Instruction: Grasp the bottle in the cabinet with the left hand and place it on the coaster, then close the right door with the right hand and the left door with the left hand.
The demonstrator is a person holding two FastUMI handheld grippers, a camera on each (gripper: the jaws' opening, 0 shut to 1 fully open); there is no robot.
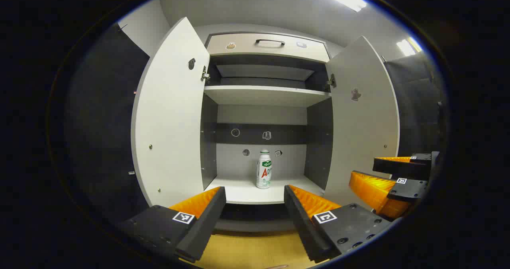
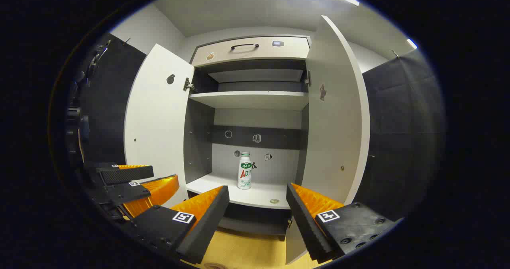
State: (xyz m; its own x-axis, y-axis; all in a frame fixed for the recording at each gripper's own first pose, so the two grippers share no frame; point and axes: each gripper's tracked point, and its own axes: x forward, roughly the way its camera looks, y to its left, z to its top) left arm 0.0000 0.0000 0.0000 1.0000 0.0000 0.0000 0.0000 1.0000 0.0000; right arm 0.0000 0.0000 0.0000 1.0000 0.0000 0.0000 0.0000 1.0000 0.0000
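A white bottle (image 1: pixel 263 169) with a green and red label stands upright on the lower shelf (image 1: pixel 247 193) of the cabinet, whose left door (image 1: pixel 171 113) and right door (image 1: pixel 362 121) both hang wide. My left gripper (image 1: pixel 255 190) is open just before the shelf's front edge, lined up with the bottle and apart from it. Farther right, my right gripper (image 1: pixel 364 170) is open near the right door. In the right gripper view the bottle (image 2: pixel 244 171) stands left of centre, beyond my open right gripper (image 2: pixel 258 188); the left gripper (image 2: pixel 163 174) is open beside the left door (image 2: pixel 155 117).
A drawer with a dark handle (image 1: pixel 270 42) tops the cabinet, and an upper shelf (image 1: pixel 265 93) sits above the bottle. A wooden tabletop (image 1: pixel 255 249) lies below the grippers. A small round disc (image 2: pixel 274 201) rests on the lower shelf near the right door (image 2: pixel 334 113).
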